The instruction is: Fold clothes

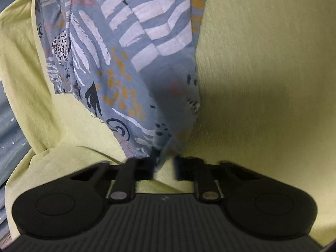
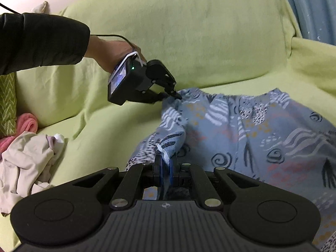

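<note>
A blue-grey patterned garment (image 2: pixel 262 130) lies spread on the seat of a sofa under a yellow-green cover (image 2: pixel 189 31). In the right wrist view my right gripper (image 2: pixel 166 168) is shut on a bunched fold at the garment's near left edge, between blue pads. My left gripper (image 2: pixel 175 94), held by a hand in a dark sleeve (image 2: pixel 42 42), pinches the far left corner by the waistband. In the left wrist view the same garment (image 1: pixel 130 52) runs from the top down into my left gripper (image 1: pixel 163 166), with the cloth caught between the fingers.
A crumpled beige garment (image 2: pixel 27 161) and a pink cloth (image 2: pixel 23 124) lie at the sofa's left end, beside a green zigzag cushion (image 2: pixel 7 103). A blue curtain (image 2: pixel 315 6) hangs behind the right armrest. Bare sofa cover lies between the pile and the patterned garment.
</note>
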`<state>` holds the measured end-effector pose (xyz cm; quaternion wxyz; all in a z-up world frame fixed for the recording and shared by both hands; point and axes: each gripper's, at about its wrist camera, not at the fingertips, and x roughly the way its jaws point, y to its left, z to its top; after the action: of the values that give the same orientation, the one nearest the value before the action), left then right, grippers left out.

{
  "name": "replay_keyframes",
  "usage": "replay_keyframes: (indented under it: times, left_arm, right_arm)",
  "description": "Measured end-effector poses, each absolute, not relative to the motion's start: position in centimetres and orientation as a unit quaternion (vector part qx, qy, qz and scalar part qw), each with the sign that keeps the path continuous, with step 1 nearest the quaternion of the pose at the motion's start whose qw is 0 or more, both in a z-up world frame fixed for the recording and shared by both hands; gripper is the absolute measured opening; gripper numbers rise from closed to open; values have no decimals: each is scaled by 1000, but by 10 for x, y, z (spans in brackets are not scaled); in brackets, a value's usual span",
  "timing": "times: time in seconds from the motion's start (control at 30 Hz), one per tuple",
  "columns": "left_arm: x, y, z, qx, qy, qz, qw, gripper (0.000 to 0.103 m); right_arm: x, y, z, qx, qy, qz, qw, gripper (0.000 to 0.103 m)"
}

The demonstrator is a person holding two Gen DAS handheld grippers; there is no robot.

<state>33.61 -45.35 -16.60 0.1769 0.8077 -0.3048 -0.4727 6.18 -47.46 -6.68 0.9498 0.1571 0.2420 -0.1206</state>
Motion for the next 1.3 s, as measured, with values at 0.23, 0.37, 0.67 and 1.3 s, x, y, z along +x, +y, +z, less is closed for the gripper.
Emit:
replay_keyframes:
  times: [0.23,0.37,0.67,1.3]
  left_arm:
    - [314,-463,-127,813,-257,-478,210,1]
    - [298,-481,-101,824,-225,-475,211,1]
    - [249,-531,-57,825,-235,-470,210,1]
    - [160,-723,-90,755,-205,-545,302,1]
  right_arm:
    - [41,-489,-66,205,234,-123,943,5]
    - [23,-499,-61,217,222,-129,942,5]
    - [-51,-518,-37,207,184,-177,944,4]
    - [-174,-643,-80,341,165,-333,863,3]
